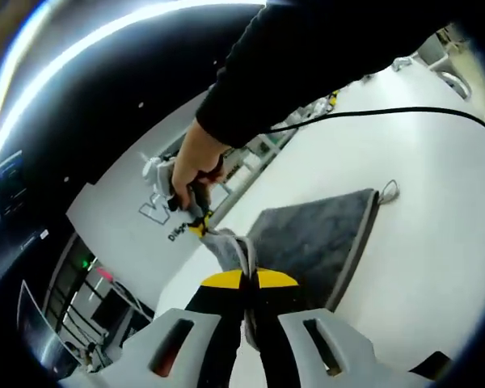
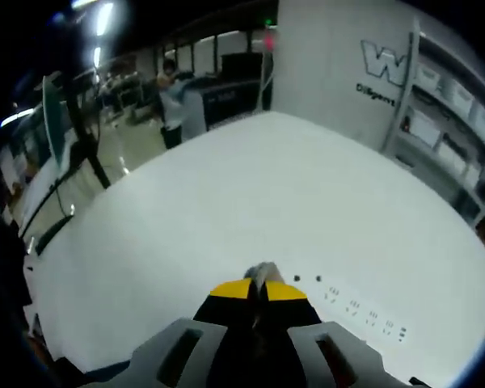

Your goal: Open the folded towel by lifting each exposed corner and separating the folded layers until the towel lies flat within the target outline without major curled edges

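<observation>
In the left gripper view, the left gripper is seen clamped on a raised edge of the grey towel, its yellow-tipped jaws pressed together around the fabric. The towel is spread on the white tabletop, one side pulled up off the surface towards the jaws. Just beyond, a hand in a dark sleeve is wrapped around the handle of the right gripper, which is pinching the towel's near corner. In the right gripper view, the right gripper is shown closed, a small tuft of grey cloth caught between its jaws above the tabletop.
</observation>
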{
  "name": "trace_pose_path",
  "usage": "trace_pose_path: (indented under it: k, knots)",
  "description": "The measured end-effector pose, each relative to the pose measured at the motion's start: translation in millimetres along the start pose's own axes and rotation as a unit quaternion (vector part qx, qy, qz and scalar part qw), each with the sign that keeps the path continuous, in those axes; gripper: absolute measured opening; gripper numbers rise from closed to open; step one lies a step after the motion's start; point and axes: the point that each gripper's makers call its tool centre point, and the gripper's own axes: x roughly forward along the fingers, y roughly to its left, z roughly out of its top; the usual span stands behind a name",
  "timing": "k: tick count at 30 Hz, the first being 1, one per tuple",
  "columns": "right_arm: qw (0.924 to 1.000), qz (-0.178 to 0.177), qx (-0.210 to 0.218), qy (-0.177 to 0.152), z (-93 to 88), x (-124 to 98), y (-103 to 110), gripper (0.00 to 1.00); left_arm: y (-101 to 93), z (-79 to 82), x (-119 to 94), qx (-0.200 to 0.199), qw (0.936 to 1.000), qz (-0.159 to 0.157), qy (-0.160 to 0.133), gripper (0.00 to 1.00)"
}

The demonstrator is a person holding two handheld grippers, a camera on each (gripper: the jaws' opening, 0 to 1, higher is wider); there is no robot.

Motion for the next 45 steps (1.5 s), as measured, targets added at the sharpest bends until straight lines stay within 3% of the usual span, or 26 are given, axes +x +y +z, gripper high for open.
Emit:
trace_pose_path:
  k: [9, 12, 21, 45]
  knots:
    - [1.0000, 0.005, -0.006, 0.006, 1.7, 9, 10, 0.00, 6.5, -11.9, -2, -0.004, 0.9999, 0.006, 0.010, 0.02]
    - [0.9999, 0.008, -0.009, 0.007, 17.3, 20, 9, 0.00, 8.5, -13.9, -3, -0.005, 0.9999, 0.007, 0.012, 0.02]
    - [0.9997, 0.013, -0.022, 0.007, 32.6, 31, 21, 0.00, 15.2, -23.9, -7, -0.008, 0.9997, 0.012, 0.018, 0.02]
    - [0.9990, 0.025, -0.036, 0.005, 39.7, 52, 56, 0.00, 25.2, -47.1, -13, -0.015, 0.9991, 0.021, 0.034, 0.03]
